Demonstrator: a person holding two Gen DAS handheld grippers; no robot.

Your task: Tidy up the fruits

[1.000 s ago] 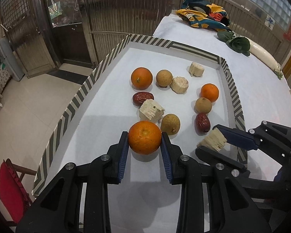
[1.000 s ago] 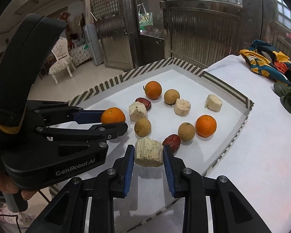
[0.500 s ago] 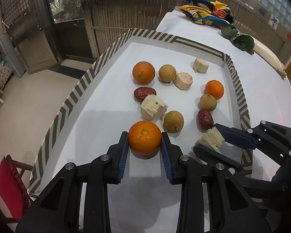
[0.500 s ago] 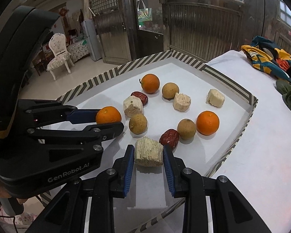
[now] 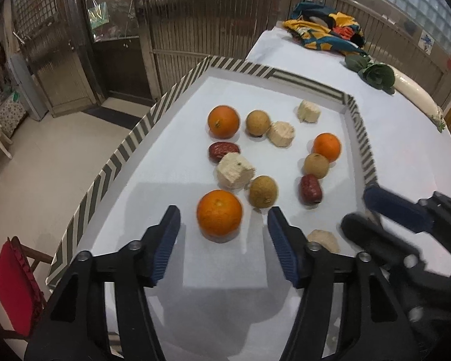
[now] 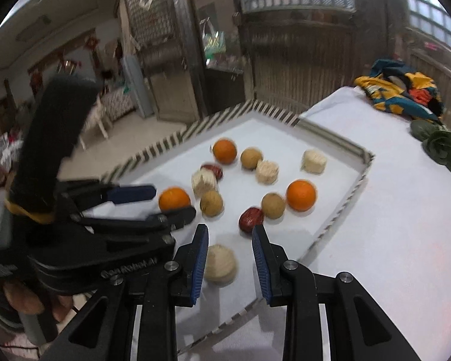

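Observation:
My left gripper point(image 5: 222, 228) is open, and an orange point(image 5: 219, 215) rests on the white tray floor between its spread jaws, touching neither. My right gripper point(image 6: 230, 245) is open above a pale cane chunk point(image 6: 220, 264) that lies on the tray; the same chunk point(image 5: 323, 240) shows in the left wrist view. Further in lie two more oranges point(image 5: 223, 121) point(image 5: 326, 146), three brown longans point(image 5: 263, 191), two red dates point(image 5: 310, 189) and several pale chunks point(image 5: 235, 171). The left gripper point(image 6: 177, 203) shows in the right wrist view beside its orange point(image 6: 174, 198).
The tray's striped rim point(image 5: 360, 138) bounds the fruit on the right and far sides. On the white table beyond lie a colourful cloth point(image 5: 324, 34), a green vegetable point(image 5: 375, 73) and a white radish point(image 5: 418, 96). A red chair point(image 5: 12, 279) stands below left.
Both grippers have opened. The orange and the cane chunk now sit on the tray, released. The right gripper has lifted and pulled back a little.

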